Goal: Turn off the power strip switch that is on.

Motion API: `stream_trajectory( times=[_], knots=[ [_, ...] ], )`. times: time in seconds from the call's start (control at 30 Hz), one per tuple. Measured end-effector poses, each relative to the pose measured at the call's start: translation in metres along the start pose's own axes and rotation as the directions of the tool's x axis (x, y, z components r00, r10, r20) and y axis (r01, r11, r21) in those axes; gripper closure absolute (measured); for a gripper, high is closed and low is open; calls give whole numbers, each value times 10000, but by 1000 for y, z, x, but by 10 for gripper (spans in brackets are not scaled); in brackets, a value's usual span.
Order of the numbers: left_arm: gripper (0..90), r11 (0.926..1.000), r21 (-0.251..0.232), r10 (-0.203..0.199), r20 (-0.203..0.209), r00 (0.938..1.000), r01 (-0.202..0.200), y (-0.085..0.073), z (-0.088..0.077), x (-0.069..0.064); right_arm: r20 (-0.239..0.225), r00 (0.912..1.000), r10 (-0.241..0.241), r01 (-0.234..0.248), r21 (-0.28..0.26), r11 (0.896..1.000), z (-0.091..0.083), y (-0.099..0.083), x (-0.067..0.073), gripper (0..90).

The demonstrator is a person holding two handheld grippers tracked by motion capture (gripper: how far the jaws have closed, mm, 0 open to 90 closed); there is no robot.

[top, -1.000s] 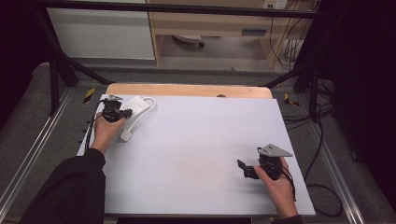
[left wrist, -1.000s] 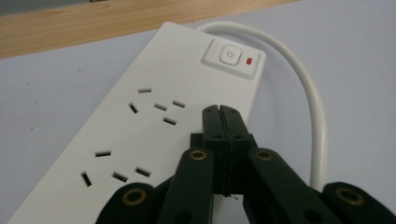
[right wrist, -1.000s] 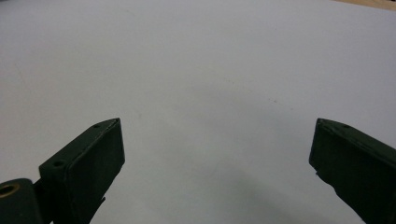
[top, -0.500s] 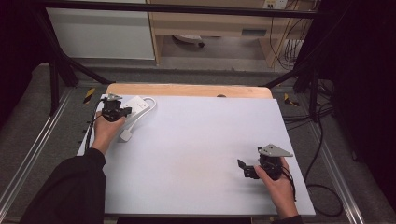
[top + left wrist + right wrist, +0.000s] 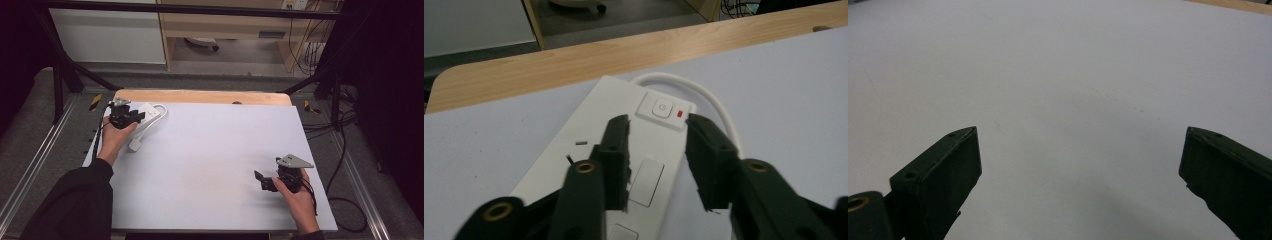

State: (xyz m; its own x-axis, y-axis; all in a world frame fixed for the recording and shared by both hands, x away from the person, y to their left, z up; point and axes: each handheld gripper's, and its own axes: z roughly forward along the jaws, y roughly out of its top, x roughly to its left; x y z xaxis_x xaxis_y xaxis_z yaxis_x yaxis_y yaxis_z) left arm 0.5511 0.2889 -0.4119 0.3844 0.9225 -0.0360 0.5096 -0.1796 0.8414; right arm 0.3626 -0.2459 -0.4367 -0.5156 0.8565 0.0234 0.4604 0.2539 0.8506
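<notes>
Our left gripper (image 5: 658, 150) hangs over the near end of the power strip (image 5: 624, 145); its jaws have just been opening and now stand partly apart, with a gap between them and nothing gripped. Through that gap we see the strip's white top, and just past the jaw tips sits its switch (image 5: 660, 107) with a small red light (image 5: 680, 114) beside it. The pads press on nothing; whether their lower edges brush the strip we cannot tell. From the high view the left gripper (image 5: 131, 117) sits at the far left corner of the table (image 5: 215, 165), held in our left hand (image 5: 116, 140), with the power strip (image 5: 149, 113) lying slantwise under and beyond it. The strip's white cable (image 5: 161, 108) loops out from its far end and curls back, and a plug (image 5: 135, 145) lies on the table just beside our hand. Behind the strip a wooden edge (image 5: 200, 96) runs along the far side of the table. Our right gripper (image 5: 265, 181) rests low over the near right part of the table, well apart from the strip, held in our right hand (image 5: 298, 197). In its own view the right gripper (image 5: 1080, 165) has its jaws spread wide, with bare table between them and nothing held.
</notes>
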Motion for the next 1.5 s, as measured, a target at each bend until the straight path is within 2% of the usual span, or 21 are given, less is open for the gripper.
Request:
stream_trajectory(
  times=[0.1, 0.23, 0.37, 0.5, 0.93, 1.13, 1.27, 1.33, 1.5],
  knots=[
    [430, 9999, -120, -80, -39, 10000, 80, 3, -3, -3, 0, 10000, 1, -1, -2, 10000, 0, 0, 0, 38],
    [281, 9997, -212, -83, 16, 10000, 84, 6, -6, -6, -1, 10000, 30, -30, -7, 10000, 0, 0, 0, 37],
    [155, 9994, -224, -241, 223, 9995, 246, 8, -7, -9, -4, 10000, 24, -24, -4, 10000, 0, 0, 0, 37],
    [96, 9994, -229, -260, 430, 9987, 270, 11, -10, -15, 7, 10000, 9, -9, -32, 10000, 0, 0, 0, 37],
    [86, 9995, -211, -214, 993, 9948, 236, 20, -25, -31, -35, 10000, 61, -61, 6, 10000, 0, 0, 0, 35],
    [87, 9997, -164, -171, 1165, 9930, 191, 24, -41, -39, -33, 10000, 45, -45, -6, 10000, 0, 1, 0, 34],
    [87, 9991, -184, -342, 1398, 9896, 371, 24, -51, -43, -26, 10000, 14, -14, -15, 10000, 0, 1, 1, 33],
    [88, 9991, -183, -358, 1382, 9898, 387, 22, -56, -46, -34, 10000, 20, -20, -28, 10000, 0, 1, 1, 33],
    [87, 9998, -173, -88, 1404, 9901, 113, 19, -69, -52, -29, 10000, -8, 8, -25, 10000, 0, 1, 0, 32]
  ],
)
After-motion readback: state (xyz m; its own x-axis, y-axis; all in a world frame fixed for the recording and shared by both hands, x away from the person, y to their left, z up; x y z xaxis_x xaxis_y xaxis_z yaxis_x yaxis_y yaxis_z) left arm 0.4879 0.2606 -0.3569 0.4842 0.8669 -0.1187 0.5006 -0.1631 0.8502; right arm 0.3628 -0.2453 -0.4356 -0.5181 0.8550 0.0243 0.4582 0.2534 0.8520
